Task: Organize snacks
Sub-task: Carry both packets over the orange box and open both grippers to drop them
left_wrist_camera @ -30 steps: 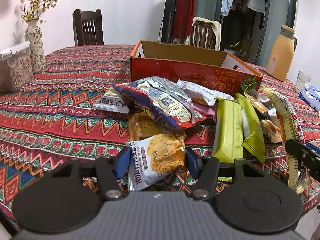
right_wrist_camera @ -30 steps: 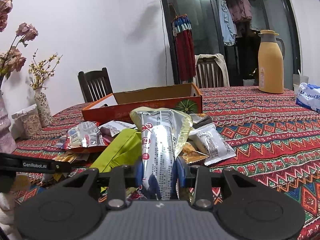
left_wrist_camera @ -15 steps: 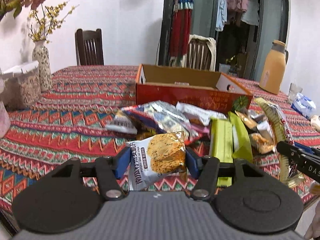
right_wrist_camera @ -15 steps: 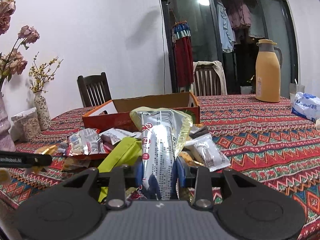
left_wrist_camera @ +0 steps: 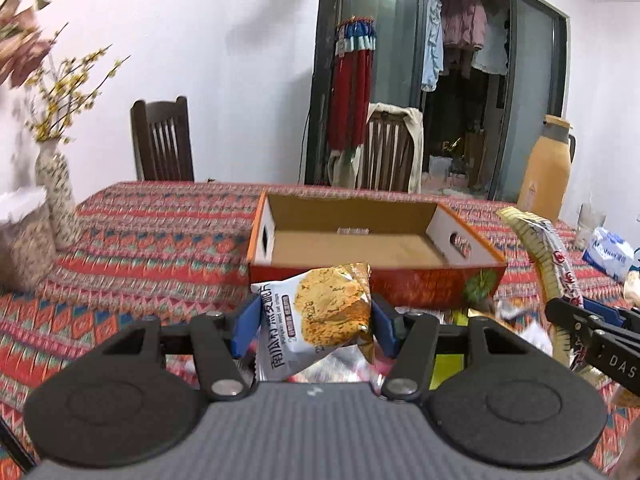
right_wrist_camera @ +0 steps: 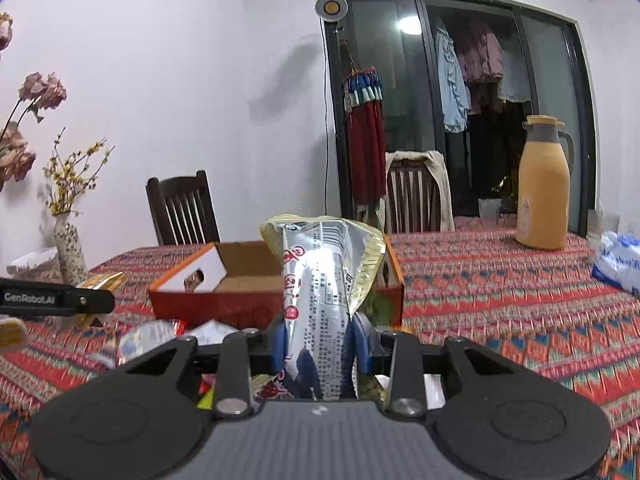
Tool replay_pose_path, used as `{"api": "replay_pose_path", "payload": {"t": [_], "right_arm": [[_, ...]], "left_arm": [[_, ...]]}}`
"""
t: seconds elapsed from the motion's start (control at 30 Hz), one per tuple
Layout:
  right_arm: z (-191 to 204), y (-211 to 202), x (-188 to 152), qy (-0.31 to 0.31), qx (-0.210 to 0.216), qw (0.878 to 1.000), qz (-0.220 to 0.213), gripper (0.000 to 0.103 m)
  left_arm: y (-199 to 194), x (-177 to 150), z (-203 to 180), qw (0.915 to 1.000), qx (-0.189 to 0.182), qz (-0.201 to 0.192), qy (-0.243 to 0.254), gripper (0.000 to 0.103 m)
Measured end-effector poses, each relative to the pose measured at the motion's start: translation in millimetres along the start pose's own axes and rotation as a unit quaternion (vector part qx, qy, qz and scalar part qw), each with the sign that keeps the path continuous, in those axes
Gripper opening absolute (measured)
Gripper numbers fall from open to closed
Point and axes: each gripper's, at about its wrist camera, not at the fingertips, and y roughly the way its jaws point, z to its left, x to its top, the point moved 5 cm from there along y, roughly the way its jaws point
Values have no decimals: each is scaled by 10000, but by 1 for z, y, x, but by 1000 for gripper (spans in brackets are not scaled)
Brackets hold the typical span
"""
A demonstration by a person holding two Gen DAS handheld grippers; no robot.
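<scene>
My left gripper (left_wrist_camera: 314,324) is shut on a white and gold oat crisp packet (left_wrist_camera: 320,320) and holds it in the air in front of the open orange cardboard box (left_wrist_camera: 360,240), whose inside looks empty. My right gripper (right_wrist_camera: 316,340) is shut on a long silver and gold snack packet (right_wrist_camera: 320,280), which stands upright before the box (right_wrist_camera: 240,280). That packet also shows at the right of the left wrist view (left_wrist_camera: 548,256). The left gripper's arm shows at the left of the right wrist view (right_wrist_camera: 56,300). Loose snack packets (right_wrist_camera: 148,336) lie below, blurred.
The table has a red patterned cloth (left_wrist_camera: 160,240). A flower vase (left_wrist_camera: 56,196) and a lidded container (left_wrist_camera: 20,240) stand at the left. An orange thermos (right_wrist_camera: 544,184) and a blue-white tissue pack (right_wrist_camera: 620,260) stand at the right. Wooden chairs (left_wrist_camera: 164,140) stand behind.
Both grippers have risen from the snack pile with their packets. The box interior now shows from above, and the pile has dropped below the fingers.
</scene>
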Motion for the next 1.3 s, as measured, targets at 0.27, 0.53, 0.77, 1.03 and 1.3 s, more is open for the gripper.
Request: {"api": "replay_pose_path", "payload": {"t": [0.27, 0.53, 0.77, 1.03, 1.3], "right_arm": [[-1, 46, 49, 39, 28, 9999, -159, 33], [-2, 117, 95, 135, -11, 9999, -70, 33], [-9, 190, 108, 142, -174, 9995, 204, 33], [-27, 236, 90, 296, -261, 9980, 491, 33], [-28, 253, 65, 256, -254, 9955, 874, 37]], "left_arm": [[36, 49, -9, 9997, 24, -221, 93, 59], [96, 88, -3, 9996, 245, -101, -103, 59], [150, 110, 8, 9986, 446, 21, -295, 59], [187, 94, 17, 9984, 389, 218, -336, 59], [203, 80, 19, 9978, 397, 461, -278, 63]]}}
